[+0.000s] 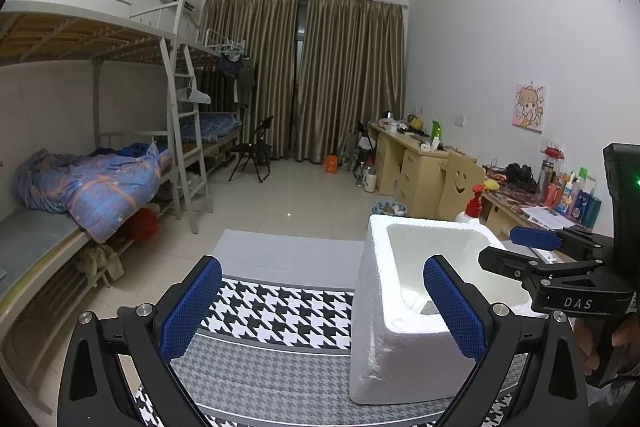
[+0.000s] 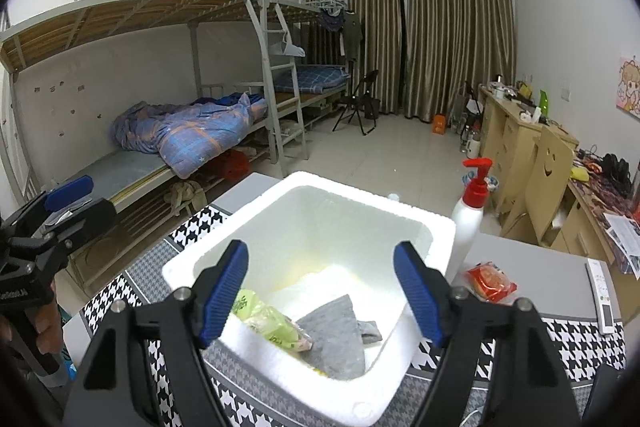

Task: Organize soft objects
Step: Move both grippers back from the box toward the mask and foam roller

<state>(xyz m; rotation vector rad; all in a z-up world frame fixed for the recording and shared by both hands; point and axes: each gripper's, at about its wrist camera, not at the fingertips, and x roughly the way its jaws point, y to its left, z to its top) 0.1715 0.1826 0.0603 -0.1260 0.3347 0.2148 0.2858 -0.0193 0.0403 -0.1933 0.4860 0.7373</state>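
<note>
A white foam box [image 2: 420, 227] stands on the houndstooth tablecloth [image 2: 580, 343]. Inside it lie a grey cloth [image 2: 340, 327] and a green-yellow soft packet [image 2: 272, 323]. My right gripper [image 2: 322, 291] hovers open over the box's near rim, with nothing between its blue pads [image 2: 224, 291]. A red soft packet [image 2: 490, 281] rests on the table to the right of the box. My left gripper [image 1: 322, 307] is open at the left side of the foam box [image 1: 400, 327], its right pad in front of the near wall. The right gripper [image 1: 500, 246] shows there over the box's right rim.
A white pump bottle with a red head [image 2: 468, 219] stands just behind the box's right corner. A white remote [image 2: 602, 295] lies at the table's right edge. Bunk beds [image 1: 100, 187] line the left wall, desks [image 1: 420, 163] the right, and a hand [image 2: 44, 327] holds the left gripper's handle.
</note>
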